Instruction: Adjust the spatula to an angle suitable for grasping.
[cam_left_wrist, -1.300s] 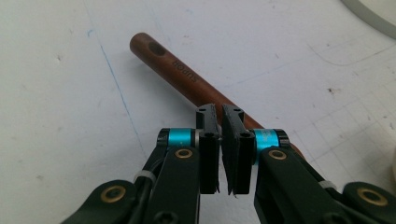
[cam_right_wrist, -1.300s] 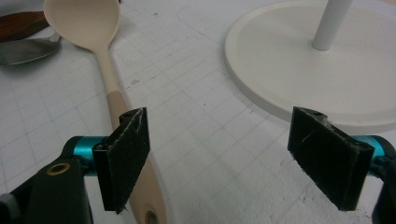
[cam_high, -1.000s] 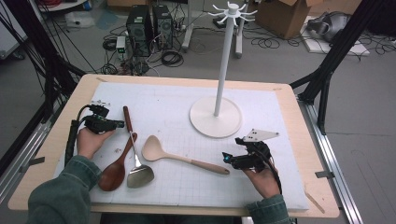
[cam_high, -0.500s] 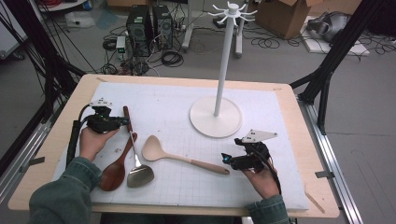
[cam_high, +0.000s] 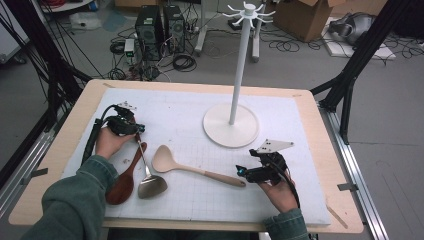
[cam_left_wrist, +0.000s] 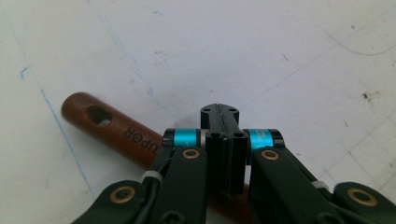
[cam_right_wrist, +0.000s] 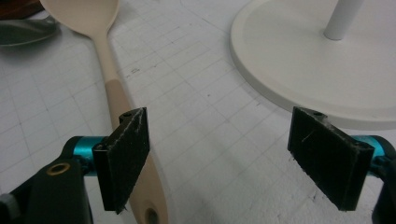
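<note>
L gripper (cam_left_wrist: 219, 122) jaws pressed together above brown wooden spoon handle (cam_left_wrist: 116, 134), prob. not gripping it. R gripper (cam_right_wrist: 219, 158) wide open, cream spoon handle (cam_right_wrist: 116, 100) beside its left pad, ready for pickup toward hook stand (cam_high: 231, 125).

Dark brown wooden spoon (cam_high: 127, 172) plus pale beige wooden spoon (cam_high: 192, 167)
Both flat on the bench, brown one's handle has a hole.

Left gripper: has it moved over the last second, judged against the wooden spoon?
Yes. In the high view the left gripper has shifted slightly right and toward the person along the dark wooden spoon, its jaws shut over the handle.
</note>
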